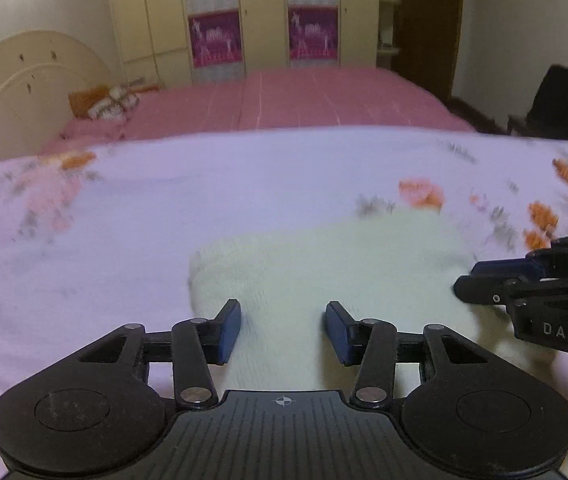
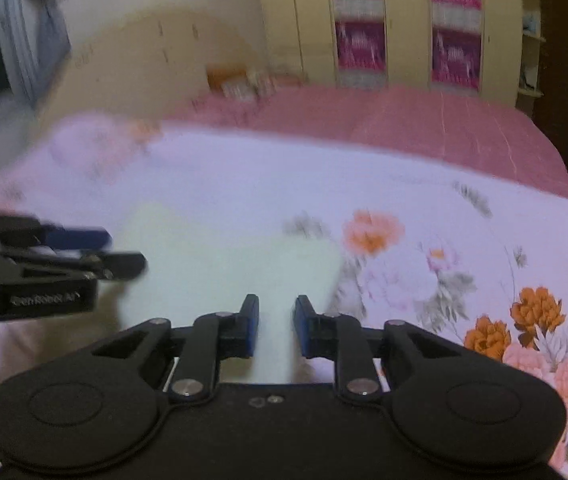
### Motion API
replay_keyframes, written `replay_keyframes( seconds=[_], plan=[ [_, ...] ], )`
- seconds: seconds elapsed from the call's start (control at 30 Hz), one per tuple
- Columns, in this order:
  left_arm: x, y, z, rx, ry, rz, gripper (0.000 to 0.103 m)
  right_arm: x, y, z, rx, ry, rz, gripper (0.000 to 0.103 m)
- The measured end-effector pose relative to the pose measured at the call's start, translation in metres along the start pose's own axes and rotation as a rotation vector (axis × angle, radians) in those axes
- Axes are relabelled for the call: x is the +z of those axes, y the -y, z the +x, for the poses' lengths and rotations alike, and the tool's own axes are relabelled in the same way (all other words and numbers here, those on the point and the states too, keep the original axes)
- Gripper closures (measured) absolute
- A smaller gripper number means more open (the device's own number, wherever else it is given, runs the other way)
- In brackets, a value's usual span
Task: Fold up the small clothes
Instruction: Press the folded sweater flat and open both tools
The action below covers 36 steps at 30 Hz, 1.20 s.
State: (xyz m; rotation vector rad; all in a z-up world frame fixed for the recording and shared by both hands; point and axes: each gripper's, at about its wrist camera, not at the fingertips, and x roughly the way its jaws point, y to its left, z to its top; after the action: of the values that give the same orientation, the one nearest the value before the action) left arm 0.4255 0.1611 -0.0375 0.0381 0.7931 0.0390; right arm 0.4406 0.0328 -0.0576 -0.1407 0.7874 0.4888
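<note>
A small cream-white knit garment [image 1: 323,268] lies flat on the flowered sheet [image 1: 124,220]. My left gripper [image 1: 282,330] is open and empty, its blue pads over the garment's near edge. My right gripper [image 2: 276,326] is open and empty above the near edge of the garment [image 2: 224,264], near its right side. The right gripper also shows in the left wrist view [image 1: 483,280] at the right, side-on. The left gripper shows in the right wrist view [image 2: 116,252] at the left, blurred.
The pale lilac sheet with orange and pink flowers [image 2: 483,280] covers the work surface. Behind it stands a bed with a pink cover [image 1: 303,100], a cream headboard [image 1: 16,88] and a wardrobe [image 1: 264,16]. A dark chair [image 1: 559,104] stands at the far right.
</note>
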Motion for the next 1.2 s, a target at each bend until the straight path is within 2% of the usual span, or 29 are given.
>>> replay_keyframes(
  seconds=[0.03, 0.2, 0.27, 0.33, 0.5, 0.57, 0.67, 0.83, 1.17, 1.2],
  plan=[
    [-0.001, 0.001, 0.002, 0.001, 0.005, 0.0, 0.056, -0.002, 0.002, 0.009, -0.006, -0.033, -0.006, 0.085],
    [0.002, -0.001, -0.003, 0.005, 0.002, -0.031, 0.056, -0.001, 0.004, 0.014, 0.001, -0.043, -0.026, 0.082],
    [-0.003, -0.002, -0.024, -0.007, 0.041, -0.031, 0.056, 0.0, 0.005, 0.004, -0.008, -0.042, -0.028, 0.081],
    [-0.014, -0.001, -0.046, -0.012, 0.073, -0.03, 0.056, -0.002, 0.002, -0.019, -0.011, 0.002, -0.063, 0.08],
    [-0.055, 0.013, -0.078, -0.014, 0.087, -0.024, 0.056, -0.032, -0.014, -0.072, 0.099, 0.057, -0.134, 0.081],
    [-0.071, 0.021, -0.087, 0.013, 0.088, -0.013, 0.056, -0.049, -0.025, -0.081, 0.14, 0.034, -0.158, 0.083],
    [-0.088, 0.028, -0.097, -0.009, 0.069, -0.028, 0.056, -0.069, -0.038, -0.088, 0.159, 0.007, -0.212, 0.083],
    [-0.12, 0.047, -0.108, 0.043, 0.018, 0.076, 0.056, -0.105, -0.051, -0.094, 0.077, -0.034, -0.323, 0.086],
    [-0.139, 0.046, -0.13, 0.069, 0.034, 0.05, 0.055, -0.123, -0.055, -0.102, 0.004, -0.047, -0.327, 0.082],
    [-0.141, 0.046, -0.132, 0.074, 0.037, 0.05, 0.049, -0.124, -0.054, -0.102, -0.005, -0.046, -0.318, 0.078]
  ],
)
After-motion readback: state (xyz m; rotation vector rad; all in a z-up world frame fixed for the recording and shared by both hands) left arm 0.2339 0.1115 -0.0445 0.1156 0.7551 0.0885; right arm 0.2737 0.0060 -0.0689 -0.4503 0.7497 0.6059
